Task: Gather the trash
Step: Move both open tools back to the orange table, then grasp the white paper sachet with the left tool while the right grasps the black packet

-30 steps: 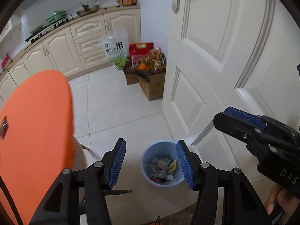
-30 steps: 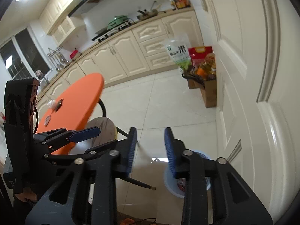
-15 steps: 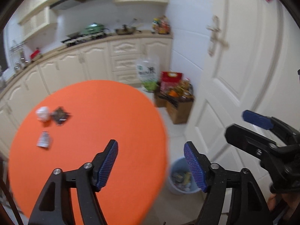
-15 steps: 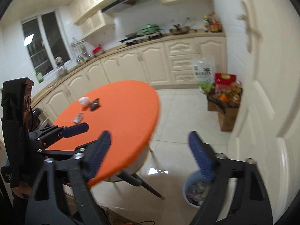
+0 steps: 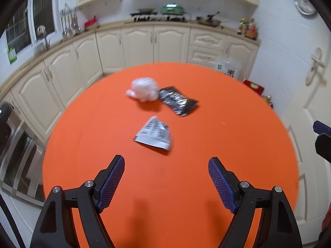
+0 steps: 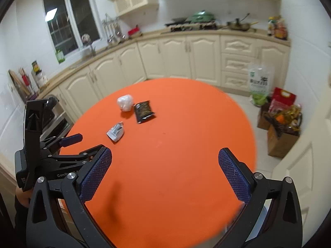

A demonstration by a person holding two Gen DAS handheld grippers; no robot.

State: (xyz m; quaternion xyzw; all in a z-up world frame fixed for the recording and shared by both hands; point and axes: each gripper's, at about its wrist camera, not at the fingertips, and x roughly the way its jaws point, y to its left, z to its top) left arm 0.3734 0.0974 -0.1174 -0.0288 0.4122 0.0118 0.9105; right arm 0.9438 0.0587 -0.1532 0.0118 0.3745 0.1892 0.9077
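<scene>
Both tongs swung from bin to orange table (image 5: 206,124); wrappers (image 5: 154,134) unobstructed.

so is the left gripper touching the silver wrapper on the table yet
Apart. In the left wrist view the left gripper hangs open above bare orange table, with a clear strip of tabletop between its fingertips and the silver wrapper.

Right gripper (image 6: 164,170): jaws wide apart, nothing between them, above the orange counter (image 6: 186,144).
Trash: white wad (image 6: 125,102) just beside black packet (image 6: 144,111); grey wrapper (image 6: 116,132) nearer.
Left gripper (image 6: 82,144): at left edge.
</scene>
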